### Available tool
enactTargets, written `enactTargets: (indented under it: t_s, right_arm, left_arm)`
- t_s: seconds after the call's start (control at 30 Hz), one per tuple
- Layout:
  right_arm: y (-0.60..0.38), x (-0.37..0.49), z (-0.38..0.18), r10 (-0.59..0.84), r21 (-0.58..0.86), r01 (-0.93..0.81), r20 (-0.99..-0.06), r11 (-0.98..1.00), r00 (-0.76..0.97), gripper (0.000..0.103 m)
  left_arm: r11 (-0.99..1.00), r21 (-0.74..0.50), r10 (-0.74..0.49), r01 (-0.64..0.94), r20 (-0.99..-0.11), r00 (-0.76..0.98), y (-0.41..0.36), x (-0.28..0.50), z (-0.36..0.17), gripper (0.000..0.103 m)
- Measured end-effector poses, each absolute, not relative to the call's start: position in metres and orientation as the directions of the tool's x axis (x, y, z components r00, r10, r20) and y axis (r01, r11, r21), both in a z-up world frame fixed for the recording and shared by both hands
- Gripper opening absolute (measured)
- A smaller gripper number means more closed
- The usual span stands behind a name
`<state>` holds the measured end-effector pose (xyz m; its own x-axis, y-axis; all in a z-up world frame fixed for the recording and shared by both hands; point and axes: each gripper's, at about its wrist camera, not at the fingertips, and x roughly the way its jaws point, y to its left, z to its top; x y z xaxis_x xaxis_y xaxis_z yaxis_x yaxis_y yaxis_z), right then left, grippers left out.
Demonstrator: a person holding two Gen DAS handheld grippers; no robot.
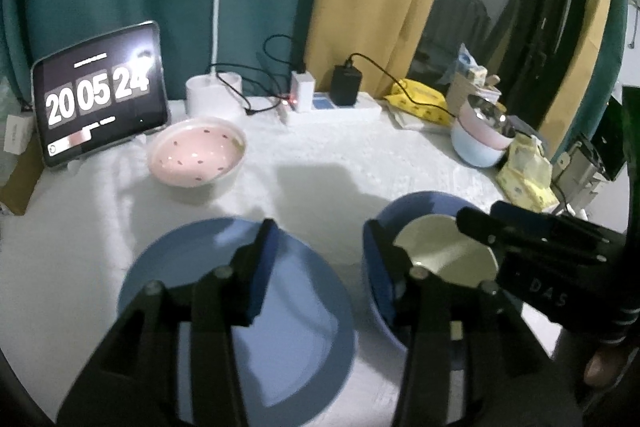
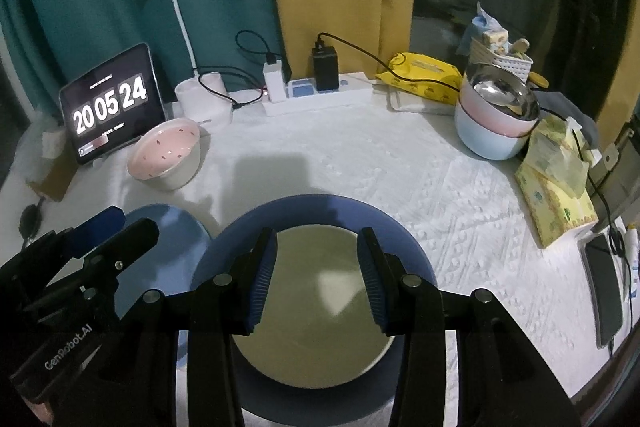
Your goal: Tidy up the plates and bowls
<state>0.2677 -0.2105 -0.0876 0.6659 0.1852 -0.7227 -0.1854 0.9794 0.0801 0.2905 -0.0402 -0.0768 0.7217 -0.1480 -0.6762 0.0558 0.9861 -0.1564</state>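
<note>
A light blue plate (image 1: pixel 288 339) lies on the white cloth at the near left. To its right stands a dark blue bowl (image 2: pixel 320 205) with a cream dish (image 2: pixel 320 307) lying inside it. My left gripper (image 1: pixel 320 227) is open: one finger hangs over the blue plate and the other is beside the bowl's left rim, with only cloth between them. My right gripper (image 2: pixel 317 233) is open above the cream dish and holds nothing. Each gripper shows in the other's view: the right gripper (image 1: pixel 480 211) and the left gripper (image 2: pixel 134 221).
A pink dotted bowl (image 2: pixel 164 151) sits at the back left beside a tablet (image 2: pixel 110 103) showing a clock. Stacked bowls (image 2: pixel 496 119) with a steel one on top stand at the back right. A lamp, a power strip (image 2: pixel 320 95), yellow packs and a phone (image 2: pixel 604 287) line the edges.
</note>
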Motion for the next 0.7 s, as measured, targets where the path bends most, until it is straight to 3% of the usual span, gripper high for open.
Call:
enactTargets:
  t_s: [0.7]
  right_arm:
    - [-0.158, 0.280, -0.080, 0.218, 0.053, -0.261, -0.722, 0.964, 0.657, 0.044]
  left_arm:
    - [0.987, -0.164, -0.101, -0.008, -0.649, 0.754, 0.012, 0.292, -0.069, 0.046]
